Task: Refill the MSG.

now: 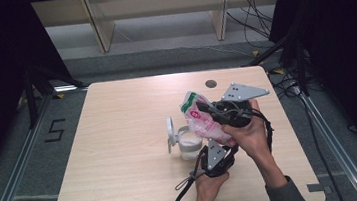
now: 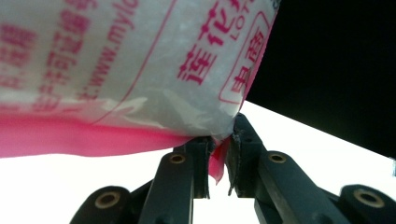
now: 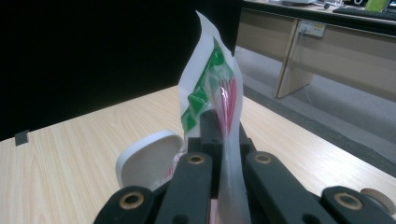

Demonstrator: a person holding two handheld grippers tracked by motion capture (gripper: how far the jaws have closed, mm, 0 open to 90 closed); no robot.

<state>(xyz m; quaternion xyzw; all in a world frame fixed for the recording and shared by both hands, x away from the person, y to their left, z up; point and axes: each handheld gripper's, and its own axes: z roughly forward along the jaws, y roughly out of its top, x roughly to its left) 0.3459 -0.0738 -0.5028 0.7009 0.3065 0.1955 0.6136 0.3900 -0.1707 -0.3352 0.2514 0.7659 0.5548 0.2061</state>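
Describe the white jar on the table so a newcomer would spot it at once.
Start at the light wooden table and look just right of its centre, under the pink-and-white plastic bag that both grippers hold. The white jar stands directly below the bag, holding something white. Its round hinged lid, flipped up on its left, sets it apart: nothing else standing on the table is a container.
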